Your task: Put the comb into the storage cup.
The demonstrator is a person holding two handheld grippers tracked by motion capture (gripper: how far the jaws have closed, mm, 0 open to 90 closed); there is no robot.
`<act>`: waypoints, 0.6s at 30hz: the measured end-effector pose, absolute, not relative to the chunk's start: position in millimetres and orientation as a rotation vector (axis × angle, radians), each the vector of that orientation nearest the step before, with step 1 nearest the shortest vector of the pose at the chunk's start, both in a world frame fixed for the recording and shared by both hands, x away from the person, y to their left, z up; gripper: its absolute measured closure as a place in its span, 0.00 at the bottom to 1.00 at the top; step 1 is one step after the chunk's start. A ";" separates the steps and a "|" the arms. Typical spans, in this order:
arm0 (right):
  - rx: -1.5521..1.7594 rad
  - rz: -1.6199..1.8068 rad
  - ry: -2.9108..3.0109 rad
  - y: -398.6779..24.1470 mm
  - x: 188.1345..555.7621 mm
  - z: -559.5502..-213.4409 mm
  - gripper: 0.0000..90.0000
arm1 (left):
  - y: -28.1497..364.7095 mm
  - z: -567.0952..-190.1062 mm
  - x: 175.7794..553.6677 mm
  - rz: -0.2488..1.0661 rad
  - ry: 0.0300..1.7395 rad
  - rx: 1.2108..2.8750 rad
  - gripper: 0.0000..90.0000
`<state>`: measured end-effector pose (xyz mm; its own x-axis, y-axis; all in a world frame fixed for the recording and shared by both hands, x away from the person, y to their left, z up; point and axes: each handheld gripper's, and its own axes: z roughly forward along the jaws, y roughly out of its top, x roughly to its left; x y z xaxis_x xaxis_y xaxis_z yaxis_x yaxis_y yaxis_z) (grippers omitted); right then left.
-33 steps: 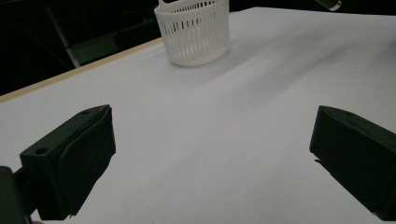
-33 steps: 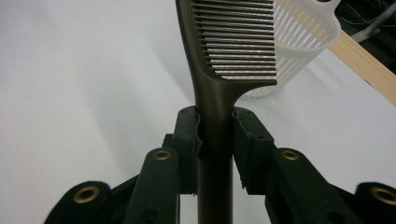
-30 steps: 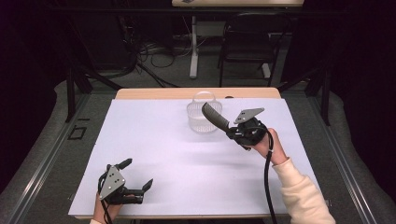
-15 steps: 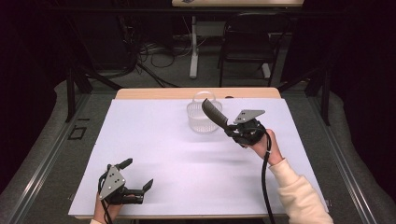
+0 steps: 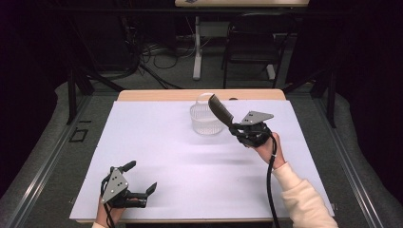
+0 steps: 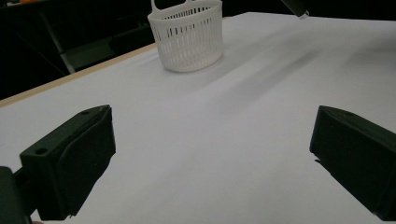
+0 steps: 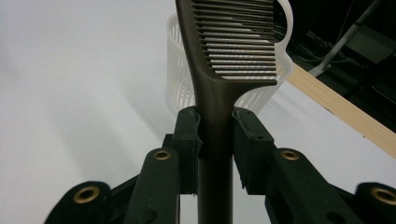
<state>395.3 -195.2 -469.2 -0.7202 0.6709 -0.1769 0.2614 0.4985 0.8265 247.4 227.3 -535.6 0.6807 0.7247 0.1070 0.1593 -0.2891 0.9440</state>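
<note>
Right now the right gripper (image 5: 234, 127) is clamping a dark comb (image 7: 224, 56) by its handle, the comb's length slanting up toward the white basket (image 5: 205, 121), just beyond its tip. The left gripper (image 5: 140, 178), jaws apart and holding nothing, is sitting well away.
</note>
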 end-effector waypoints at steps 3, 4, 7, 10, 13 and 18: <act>0.766 1.141 2.253 -193.6 395.5 -470.0 0.80 | 226.9 -535.1 246.9 0.658 0.695 1.815 0.00; 0.760 1.138 2.248 -193.1 395.5 -469.9 0.80 | 226.6 -535.1 246.7 0.656 0.695 1.815 0.00; 0.750 1.138 2.239 -191.0 396.1 -470.7 0.80 | 225.2 -535.4 246.7 0.663 0.687 1.824 0.00; 0.738 1.135 2.233 -188.4 396.2 -471.5 0.80 | 224.6 -535.9 248.3 0.661 0.686 1.826 0.00; 0.729 1.128 2.227 -187.5 397.1 -471.2 0.80 | 224.4 -536.2 249.2 0.664 0.688 1.827 0.00; 0.722 1.135 2.214 -186.8 402.0 -469.8 0.80 | 223.6 -536.5 251.0 0.672 0.692 1.831 0.00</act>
